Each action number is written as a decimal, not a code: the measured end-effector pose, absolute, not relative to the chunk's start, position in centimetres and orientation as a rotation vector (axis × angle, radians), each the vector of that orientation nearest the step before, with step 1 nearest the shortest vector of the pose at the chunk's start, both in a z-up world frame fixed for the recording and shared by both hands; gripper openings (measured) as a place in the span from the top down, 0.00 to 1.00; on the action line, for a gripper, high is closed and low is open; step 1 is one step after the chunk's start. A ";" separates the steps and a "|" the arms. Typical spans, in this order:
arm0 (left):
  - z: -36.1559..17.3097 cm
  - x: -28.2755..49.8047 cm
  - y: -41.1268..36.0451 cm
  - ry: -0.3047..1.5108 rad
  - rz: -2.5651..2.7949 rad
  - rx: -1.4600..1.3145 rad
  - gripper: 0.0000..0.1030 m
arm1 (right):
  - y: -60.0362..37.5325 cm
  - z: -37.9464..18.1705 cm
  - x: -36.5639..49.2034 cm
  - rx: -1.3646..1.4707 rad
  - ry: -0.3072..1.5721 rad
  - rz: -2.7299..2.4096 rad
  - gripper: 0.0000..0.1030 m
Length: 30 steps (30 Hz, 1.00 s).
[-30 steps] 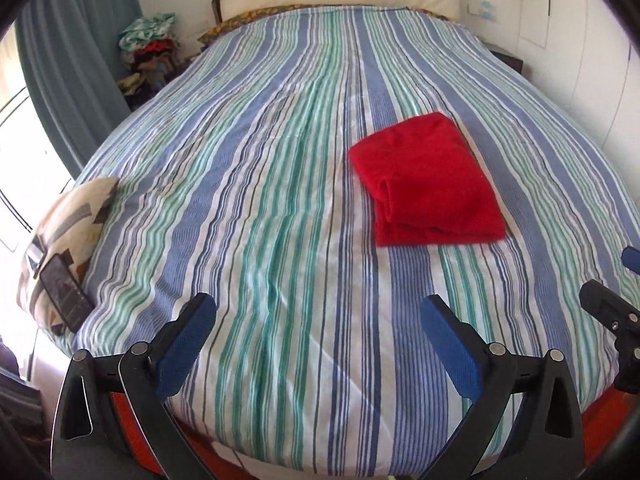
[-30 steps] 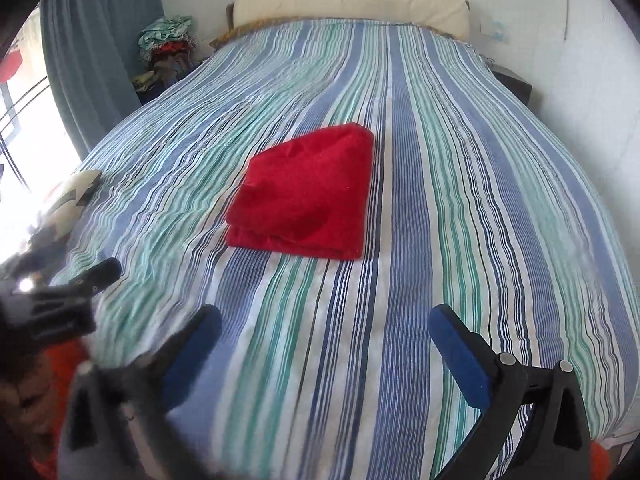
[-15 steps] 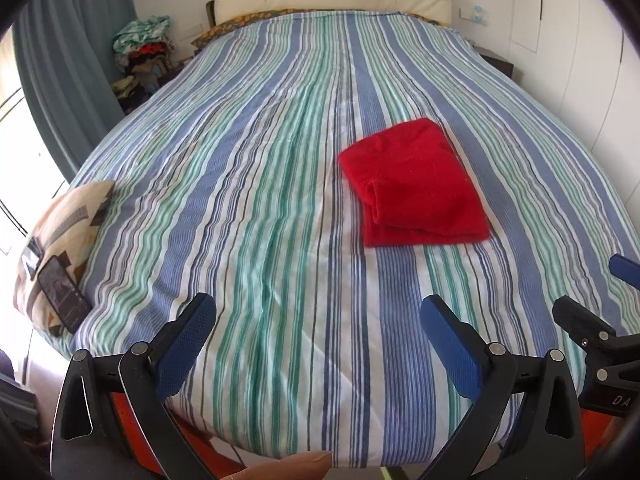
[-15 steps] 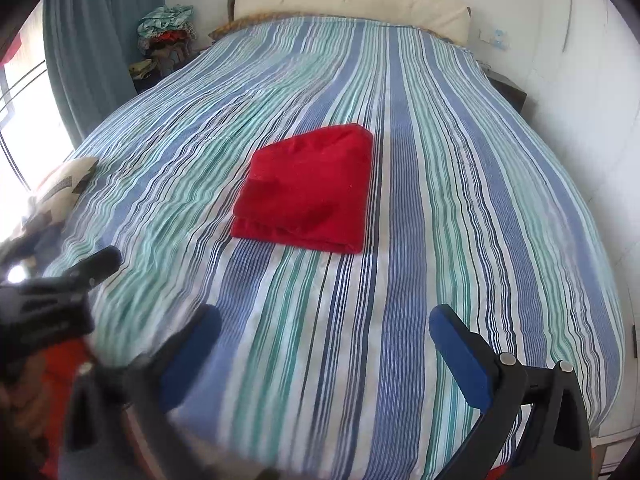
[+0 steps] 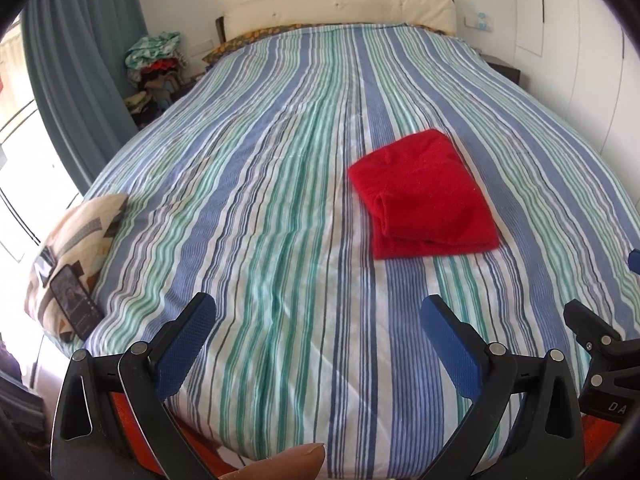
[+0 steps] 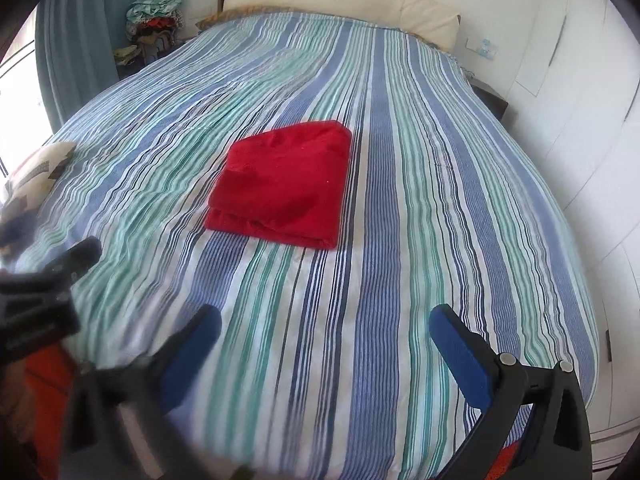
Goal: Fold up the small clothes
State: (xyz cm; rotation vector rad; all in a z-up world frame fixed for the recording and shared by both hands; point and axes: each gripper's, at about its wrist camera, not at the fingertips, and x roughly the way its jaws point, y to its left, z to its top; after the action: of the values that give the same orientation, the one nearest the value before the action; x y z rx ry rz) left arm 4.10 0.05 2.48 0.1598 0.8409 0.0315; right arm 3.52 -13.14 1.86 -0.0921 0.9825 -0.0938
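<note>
A red garment (image 5: 424, 196) lies folded into a neat rectangle on the striped bed cover (image 5: 256, 184), right of the middle; it also shows in the right wrist view (image 6: 286, 186). My left gripper (image 5: 318, 306) is open and empty above the bed's near edge, well short of the garment. My right gripper (image 6: 326, 318) is open and empty, also near the foot of the bed, with the garment ahead and slightly left. Part of the right gripper shows at the right edge of the left wrist view (image 5: 600, 344).
A patterned cushion (image 5: 76, 240) with a phone (image 5: 74, 304) on it sits at the bed's left edge. A pile of clothes (image 5: 156, 68) stands by the curtain (image 5: 80, 60). A cream headboard (image 5: 340, 4) is at the back, white wardrobe doors (image 6: 580, 140) at the right.
Both grippers have drawn back and risen a little from the bed, staying open. The folded red garment has not moved.
</note>
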 end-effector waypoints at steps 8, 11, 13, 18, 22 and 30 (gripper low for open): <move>2.3 4.5 0.4 0.845 0.022 0.142 0.00 | -13.2 2.3 3.3 -0.115 0.971 -0.112 0.01; 2.1 4.6 0.4 0.857 0.029 0.147 0.00 | -13.1 2.4 3.2 -0.130 0.968 -0.119 0.01; 1.9 4.6 0.4 0.880 0.024 0.146 0.00 | -13.1 2.4 3.2 -0.140 0.967 -0.125 0.01; 1.4 4.6 0.0 0.939 -0.024 0.135 0.00 | -13.2 2.5 3.2 -0.149 0.970 -0.136 0.01; 1.3 4.4 -0.2 0.961 -0.030 0.134 0.00 | -13.1 2.6 3.2 -0.157 0.973 -0.145 0.01; 1.4 4.0 -0.8 0.970 -0.052 0.161 0.00 | -12.9 2.9 3.2 -0.162 0.977 -0.143 0.01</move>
State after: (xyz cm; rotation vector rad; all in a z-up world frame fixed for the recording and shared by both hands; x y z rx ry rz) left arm 3.96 -0.78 1.39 0.1610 0.9698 -0.0522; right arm 3.25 -12.92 2.88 -0.1619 0.9768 -0.1426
